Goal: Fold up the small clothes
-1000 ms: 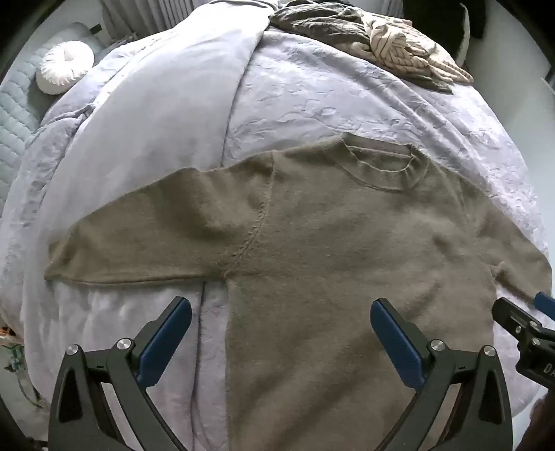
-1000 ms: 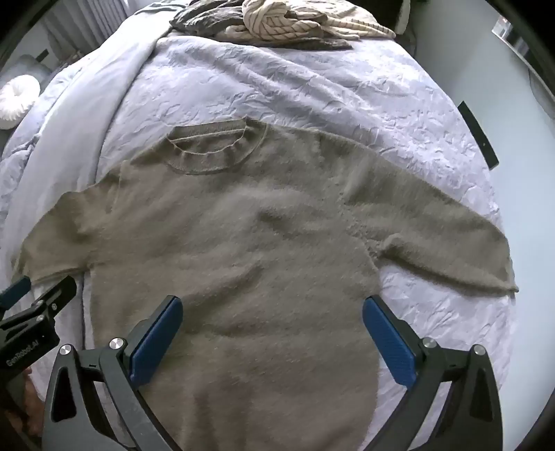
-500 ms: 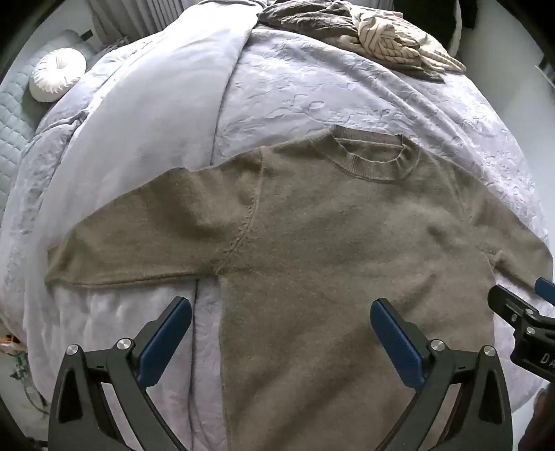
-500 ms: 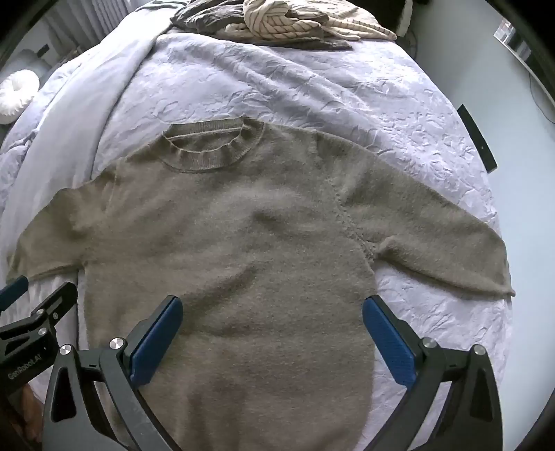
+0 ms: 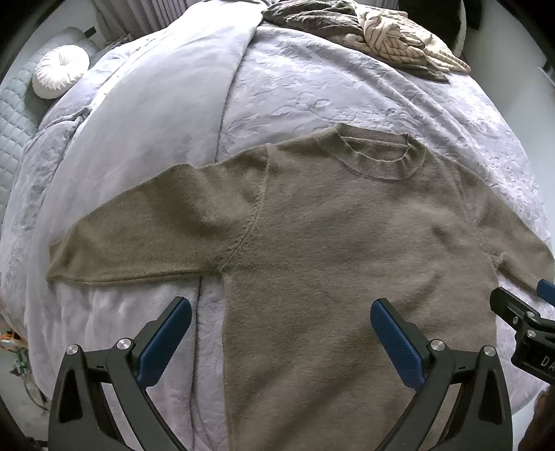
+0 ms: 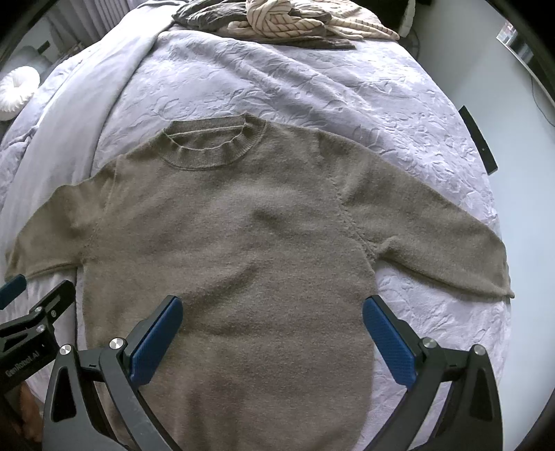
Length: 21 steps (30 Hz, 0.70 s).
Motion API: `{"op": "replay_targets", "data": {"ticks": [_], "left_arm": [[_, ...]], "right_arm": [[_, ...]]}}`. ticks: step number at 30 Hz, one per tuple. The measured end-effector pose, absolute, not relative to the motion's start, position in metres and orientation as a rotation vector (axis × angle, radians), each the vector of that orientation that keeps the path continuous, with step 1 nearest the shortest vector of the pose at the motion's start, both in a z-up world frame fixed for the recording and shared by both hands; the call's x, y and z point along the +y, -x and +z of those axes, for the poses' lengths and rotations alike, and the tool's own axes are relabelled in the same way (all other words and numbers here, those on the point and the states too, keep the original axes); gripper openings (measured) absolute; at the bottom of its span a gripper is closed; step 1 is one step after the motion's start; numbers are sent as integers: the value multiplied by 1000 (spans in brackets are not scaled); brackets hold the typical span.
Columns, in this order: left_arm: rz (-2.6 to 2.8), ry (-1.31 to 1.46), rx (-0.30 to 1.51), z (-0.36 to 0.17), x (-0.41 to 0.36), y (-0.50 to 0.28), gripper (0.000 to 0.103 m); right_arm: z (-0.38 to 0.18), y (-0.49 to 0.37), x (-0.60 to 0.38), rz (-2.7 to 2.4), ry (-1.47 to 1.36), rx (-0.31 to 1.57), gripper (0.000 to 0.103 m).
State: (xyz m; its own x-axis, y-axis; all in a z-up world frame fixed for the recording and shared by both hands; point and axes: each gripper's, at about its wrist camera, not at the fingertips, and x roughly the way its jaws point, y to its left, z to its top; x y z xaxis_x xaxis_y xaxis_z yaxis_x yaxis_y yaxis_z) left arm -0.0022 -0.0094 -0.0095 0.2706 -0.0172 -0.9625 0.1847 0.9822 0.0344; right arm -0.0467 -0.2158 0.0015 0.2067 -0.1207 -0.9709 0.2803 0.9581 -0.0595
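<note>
An olive-brown knit sweater [image 5: 329,243] lies flat and face up on the bed, collar at the far side, both sleeves spread out sideways; it also shows in the right wrist view [image 6: 236,249]. My left gripper [image 5: 281,333] is open and empty, held above the sweater's lower left body and side seam. My right gripper [image 6: 272,329] is open and empty above the lower right body. Each gripper shows at the edge of the other's view: the right one [image 5: 520,312] and the left one [image 6: 34,305]. The hem is hidden below both views.
The lavender bedspread [image 5: 312,86] covers the bed. A pile of striped and dark clothes [image 5: 381,38] lies at the far edge, also in the right wrist view [image 6: 288,20]. A round white cushion [image 5: 59,74] sits far left. The bed's right edge drops to pale floor [image 6: 527,208].
Both grippers have drifted slightly over the sweater, which now sits a little lower and nearer in both views. The sweater itself has not moved. Both jaws stay open.
</note>
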Motion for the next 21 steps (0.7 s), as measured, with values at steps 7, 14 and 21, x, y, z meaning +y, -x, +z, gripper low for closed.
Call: {"op": "replay_targets", "data": {"ticks": [7, 14, 21], "left_arm": [[-132, -148, 1291, -11, -9, 3, 103], [-128, -149, 1293, -12, -9, 3, 103], [-128, -148, 1294, -12, -8, 3, 103]], "right_arm": [[-1, 45, -213, -280, -136, 1338, 103], [0, 45, -213, -280, -137, 1340, 103], [-1, 43, -214, -279, -136, 1342, 103]]}}
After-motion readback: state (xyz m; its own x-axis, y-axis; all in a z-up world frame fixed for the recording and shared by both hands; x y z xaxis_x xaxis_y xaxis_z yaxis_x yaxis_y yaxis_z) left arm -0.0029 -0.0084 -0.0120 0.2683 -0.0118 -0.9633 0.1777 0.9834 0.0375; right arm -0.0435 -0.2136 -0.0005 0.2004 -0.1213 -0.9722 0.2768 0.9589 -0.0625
